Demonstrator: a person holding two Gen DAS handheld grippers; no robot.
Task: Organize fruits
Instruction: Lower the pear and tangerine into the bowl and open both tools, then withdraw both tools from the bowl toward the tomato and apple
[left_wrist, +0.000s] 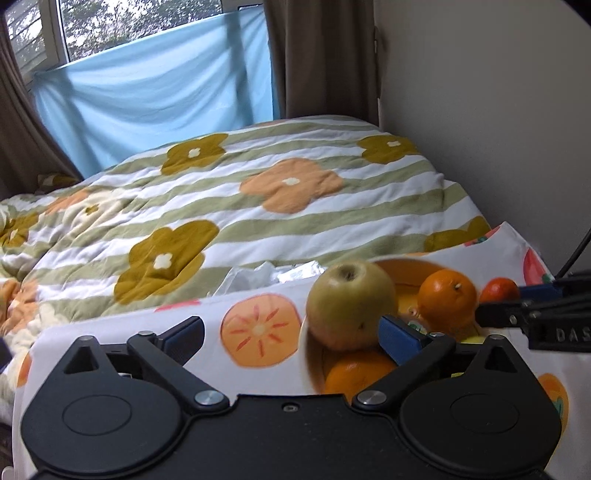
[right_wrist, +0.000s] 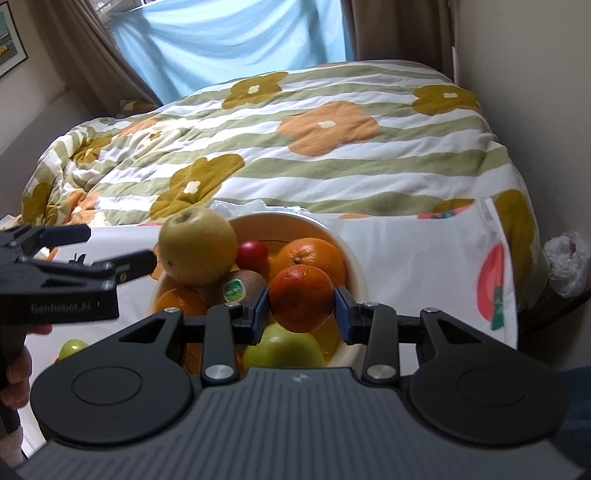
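Note:
A cream bowl (right_wrist: 354, 258) on a fruit-print cloth holds a yellow-green apple (right_wrist: 199, 247), oranges (right_wrist: 310, 254), a kiwi with a sticker (right_wrist: 236, 286), a small red fruit (right_wrist: 252, 254) and a green apple (right_wrist: 282, 350). My right gripper (right_wrist: 301, 308) is shut on a tangerine (right_wrist: 301, 299) above the bowl. My left gripper (left_wrist: 291, 338) is open at the bowl's left side; its right fingertip (left_wrist: 399, 338) is next to the yellow-green apple (left_wrist: 351, 306). The left gripper also shows in the right wrist view (right_wrist: 122, 251). The right gripper with the tangerine (left_wrist: 498, 290) shows in the left wrist view.
The fruit-print cloth (right_wrist: 424, 266) covers the table. Behind it lies a bed with a flowered striped quilt (right_wrist: 314, 147). A wall (right_wrist: 535, 92) is at the right. A small green fruit (right_wrist: 72, 349) lies on the cloth left of the bowl. A plastic bag (right_wrist: 567, 262) hangs at right.

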